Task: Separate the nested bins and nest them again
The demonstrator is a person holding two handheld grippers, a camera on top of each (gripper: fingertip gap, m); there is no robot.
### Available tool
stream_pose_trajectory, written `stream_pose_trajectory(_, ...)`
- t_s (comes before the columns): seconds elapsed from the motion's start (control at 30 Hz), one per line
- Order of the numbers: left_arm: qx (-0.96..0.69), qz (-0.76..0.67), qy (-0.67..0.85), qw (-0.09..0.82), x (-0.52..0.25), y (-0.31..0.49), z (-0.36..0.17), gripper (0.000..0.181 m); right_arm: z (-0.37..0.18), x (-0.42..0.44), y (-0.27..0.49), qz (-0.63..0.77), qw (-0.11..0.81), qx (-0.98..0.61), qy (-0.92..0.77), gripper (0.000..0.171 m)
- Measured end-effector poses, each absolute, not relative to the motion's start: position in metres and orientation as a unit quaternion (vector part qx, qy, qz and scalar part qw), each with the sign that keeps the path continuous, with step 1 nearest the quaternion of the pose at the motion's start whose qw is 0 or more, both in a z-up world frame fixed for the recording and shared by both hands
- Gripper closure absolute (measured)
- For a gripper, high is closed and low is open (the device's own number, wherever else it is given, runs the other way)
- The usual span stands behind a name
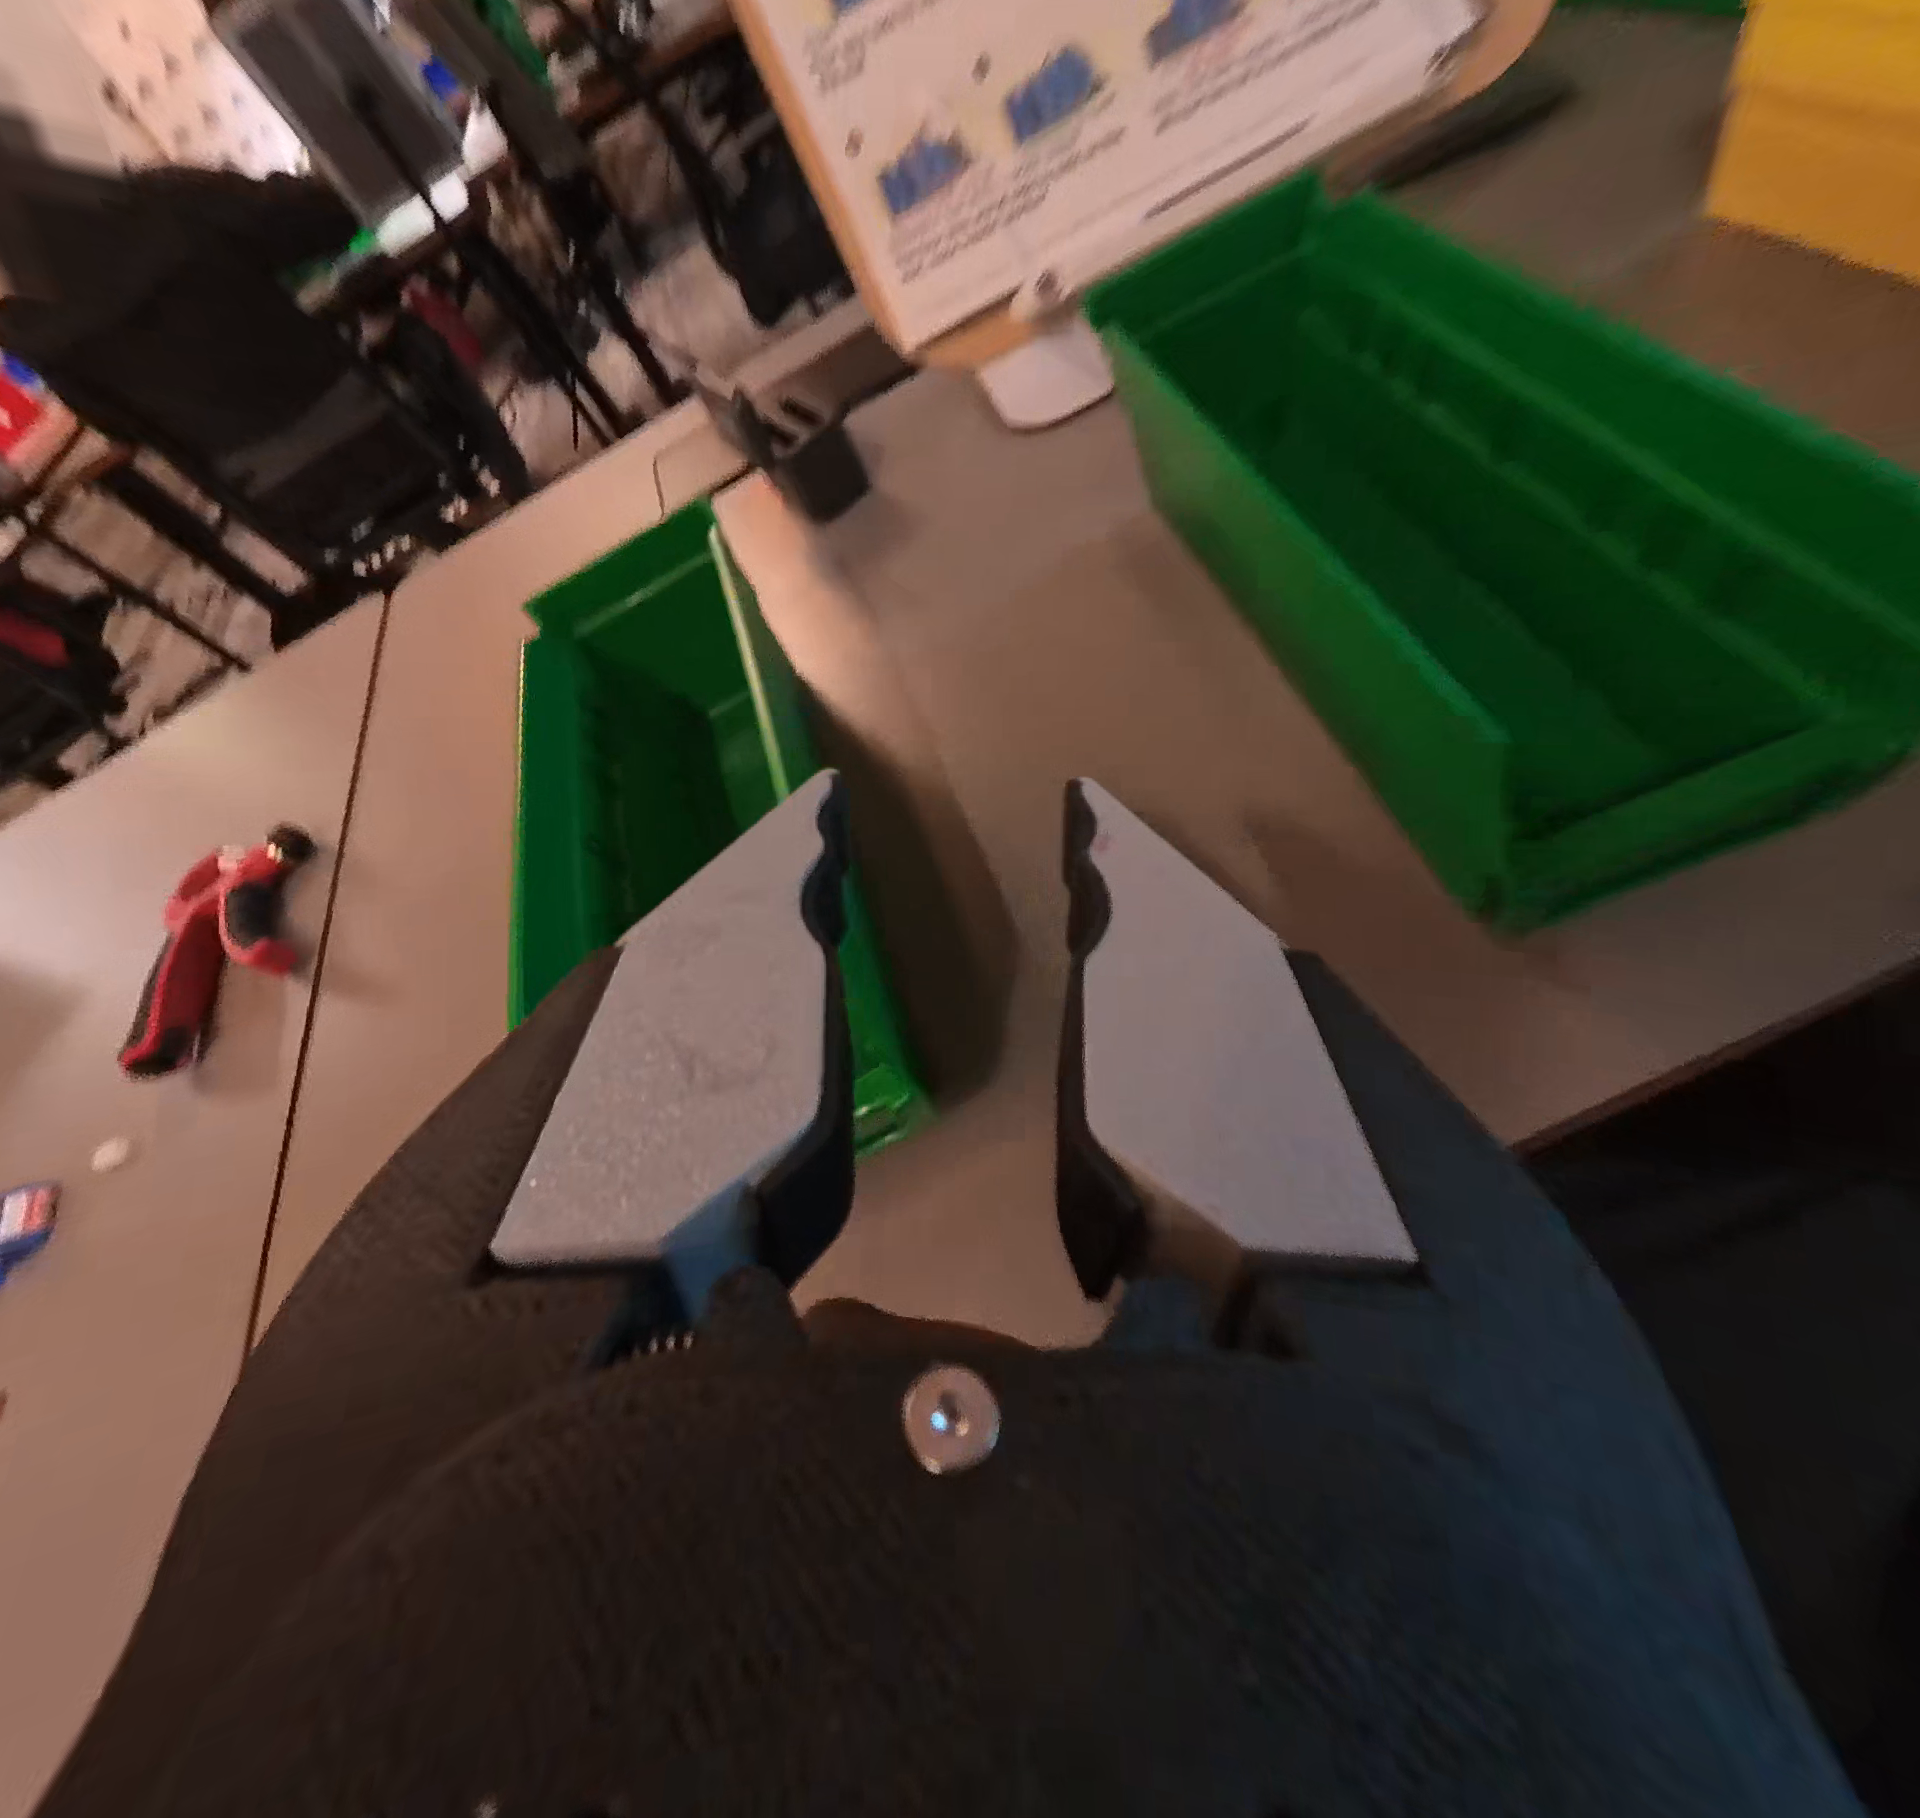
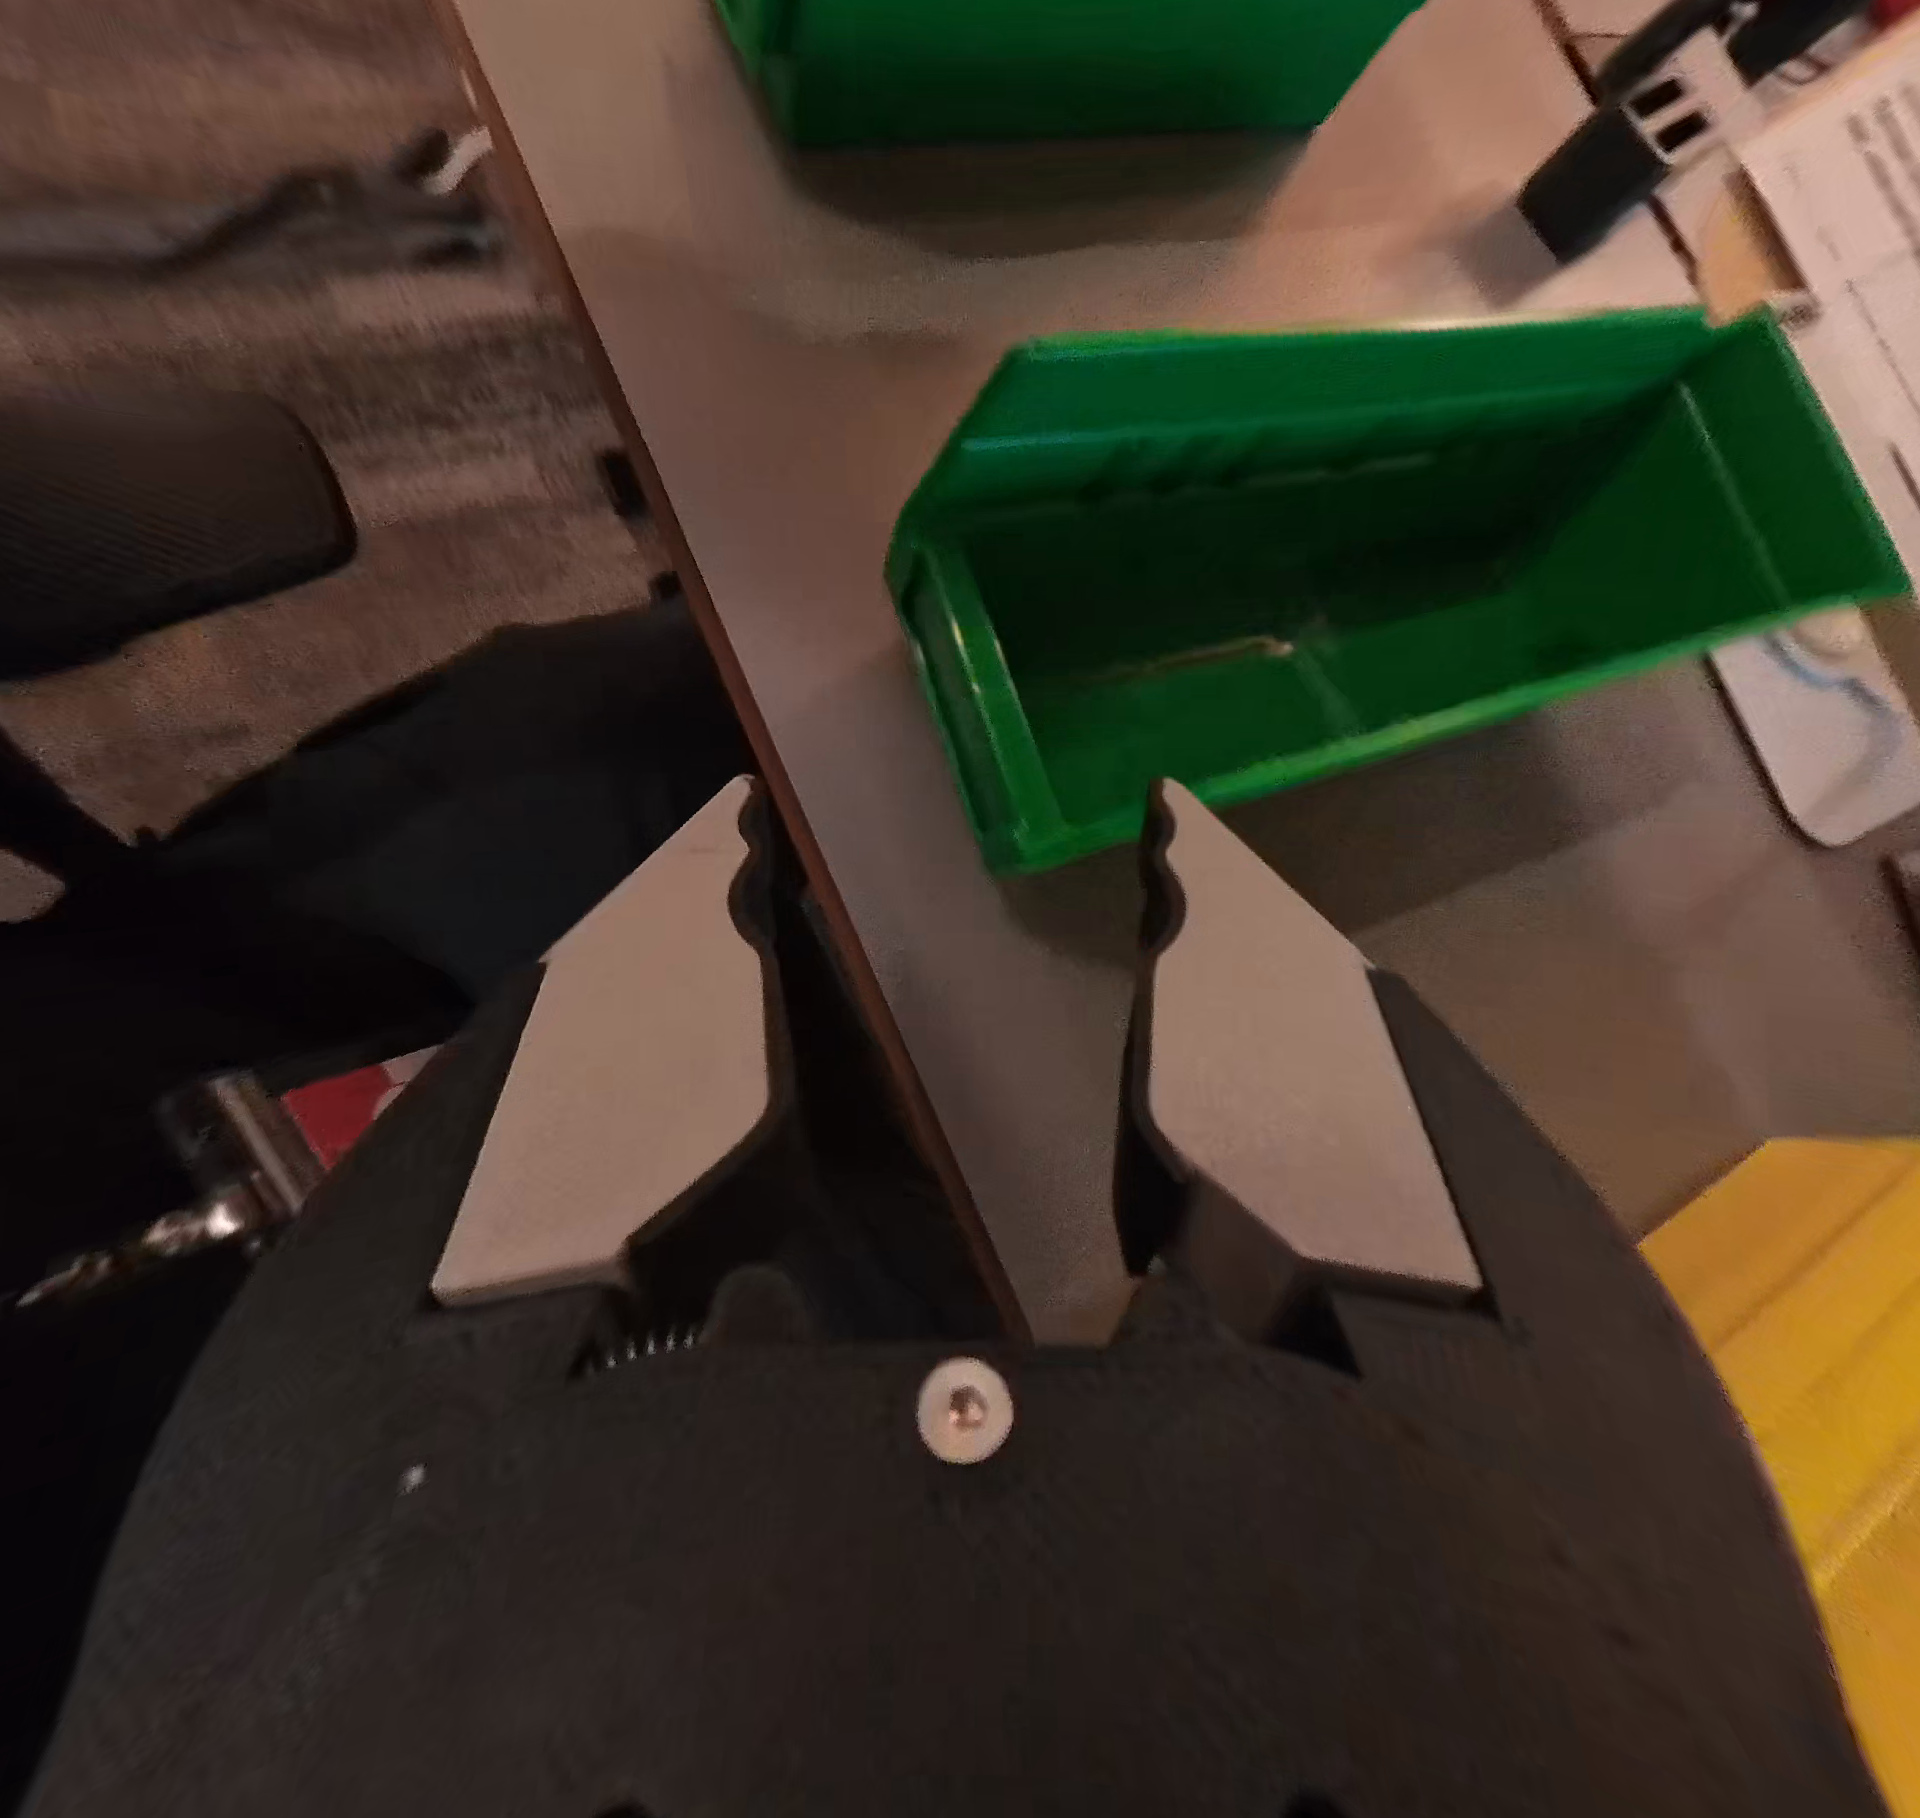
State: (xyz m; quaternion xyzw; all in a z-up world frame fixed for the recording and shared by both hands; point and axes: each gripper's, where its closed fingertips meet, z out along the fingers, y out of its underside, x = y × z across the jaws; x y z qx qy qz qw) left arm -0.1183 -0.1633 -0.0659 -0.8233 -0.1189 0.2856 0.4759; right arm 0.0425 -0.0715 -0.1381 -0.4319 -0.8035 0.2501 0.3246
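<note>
Two green bins stand apart on the grey table, both open side up and empty. In the left wrist view the narrower bin (image 1: 644,750) lies just ahead, partly under my left finger, and the wider bin (image 1: 1507,563) lies to the right. My left gripper (image 1: 951,802) is open and empty, above the table between them. In the right wrist view one green bin (image 2: 1351,584) lies just ahead and to the right, and another green bin (image 2: 1039,12) shows at the top. My right gripper (image 2: 951,802) is open and empty, over the table's edge (image 2: 727,667).
A red and black tool (image 1: 208,937) lies on the table at the left. A printed board on a white stand (image 1: 1049,386) and a small black object (image 1: 821,469) stand at the back. Yellow bins (image 1: 1829,54) sit far right and also show in the right wrist view (image 2: 1829,1373). Papers and a black adapter (image 2: 1600,168) lie beyond.
</note>
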Motion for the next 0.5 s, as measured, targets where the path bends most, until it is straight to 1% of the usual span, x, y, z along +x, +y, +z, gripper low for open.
stream_pose_trajectory(0.03,-0.817,0.288,-0.104,0.489,-0.11,-0.158,-0.06,0.143,-0.132,0.05,-0.062,0.273,0.324,-0.442,-0.791,0.101)
stream_pose_trajectory(0.07,-0.812,0.286,-0.09,0.5,-0.102,-0.151,-0.057,0.144,-0.125,0.057,-0.052,0.297,0.324,-0.453,-0.776,0.104)
stream_pose_trajectory(0.1,-0.809,0.284,-0.075,0.51,-0.094,-0.144,-0.054,0.144,-0.12,0.063,-0.04,0.311,0.323,-0.461,-0.766,0.102)
stream_pose_trajectory(0.17,-0.8,0.279,-0.057,0.528,-0.081,-0.13,-0.05,0.145,-0.113,0.074,-0.007,0.303,0.329,-0.49,-0.748,0.097)
stream_pose_trajectory(0.23,-0.797,0.272,-0.045,0.537,-0.071,-0.117,-0.049,0.144,-0.096,0.082,0.032,0.295,0.365,-0.522,-0.713,0.1)
stream_pose_trajectory(0.33,-0.808,0.256,-0.019,0.53,-0.055,-0.101,-0.06,0.144,-0.071,0.103,0.071,0.315,0.393,-0.541,-0.673,0.102)
stream_pose_trajectory(0.5,-0.835,0.223,0.01,0.502,-0.038,-0.076,-0.09,0.141,-0.056,0.131,0.132,0.322,0.416,-0.589,-0.613,0.102)
